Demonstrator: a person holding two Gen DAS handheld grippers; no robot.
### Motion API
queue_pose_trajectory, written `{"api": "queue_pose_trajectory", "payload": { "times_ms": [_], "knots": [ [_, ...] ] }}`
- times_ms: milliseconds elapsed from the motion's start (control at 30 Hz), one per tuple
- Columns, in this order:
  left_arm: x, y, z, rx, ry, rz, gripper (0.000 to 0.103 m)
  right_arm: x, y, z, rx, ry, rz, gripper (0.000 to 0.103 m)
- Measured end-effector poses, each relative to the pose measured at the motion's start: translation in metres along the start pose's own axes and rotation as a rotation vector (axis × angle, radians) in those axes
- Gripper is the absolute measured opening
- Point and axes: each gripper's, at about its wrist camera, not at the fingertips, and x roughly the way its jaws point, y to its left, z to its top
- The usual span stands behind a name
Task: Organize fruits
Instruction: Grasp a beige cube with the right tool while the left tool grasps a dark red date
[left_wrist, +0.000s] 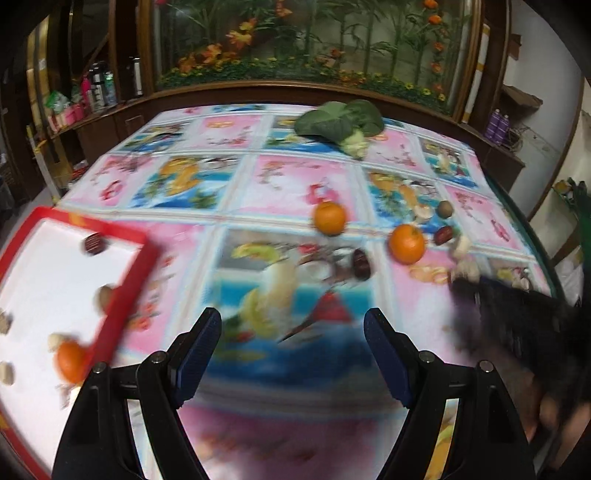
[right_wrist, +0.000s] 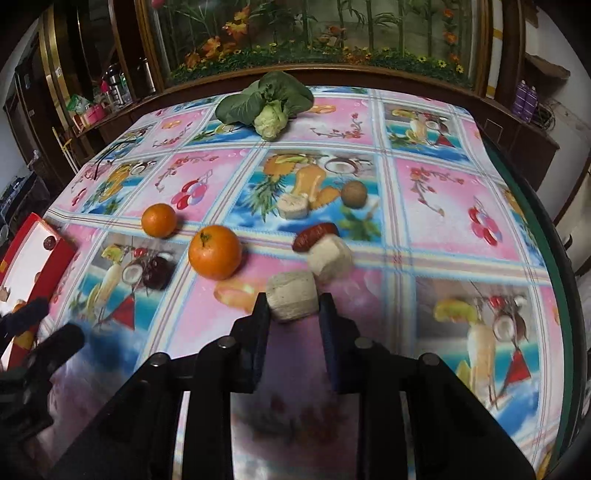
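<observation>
Right gripper (right_wrist: 293, 304) clamps 1 pale chunk (right_wrist: 291, 295) (speckled); left gripper (left_wrist: 291, 332) gapes above the tablecloth (left_wrist: 295, 184).

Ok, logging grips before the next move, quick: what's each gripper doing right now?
Left gripper: open, nothing between its fingers.
Right gripper: shut on the pale chunk.

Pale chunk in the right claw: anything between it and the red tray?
Yes. The pale chunk sits clamped in the right claw. Toward the red tray lie the nearer orange, a dark date and the open left claw.
</observation>
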Motion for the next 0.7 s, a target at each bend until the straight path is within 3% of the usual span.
{"api": "queue_pose_trajectory", "payload": {
  "times_ms": [133,167,200,333,367,467,700],
  "knots": [
    [0.022,-0.026,0.016,0.027,0.004,-0.029,0.079,-0.017,-0.015,-0.016,0.053,-0.027,0.028,0.028],
    [0.028,-0.028,0.019,0.024,0.006,-0.020,0.073,-0.019,-0.017,-0.017,0.064,-0.034,0.034,0.028],
    [0.034,-0.030,0.021,0.022,0.011,-0.002,0.061,-0.021,-0.020,-0.019,0.075,-0.047,0.048,0.028],
    [0.046,-0.037,0.023,0.056,0.007,0.048,0.032,-0.021,-0.020,-0.017,0.071,-0.068,0.069,0.028],
    [0.045,-0.038,0.023,0.066,0.005,0.051,0.015,-0.021,-0.020,-0.017,0.072,-0.069,0.076,0.028],
    [0.041,-0.040,0.019,0.075,0.003,0.066,0.015,-0.022,-0.021,-0.017,0.071,-0.072,0.084,0.028],
    [0.003,-0.013,-0.004,0.035,0.007,-0.009,0.014,-0.026,-0.021,-0.018,0.062,-0.087,0.071,0.028]
  ]
}}
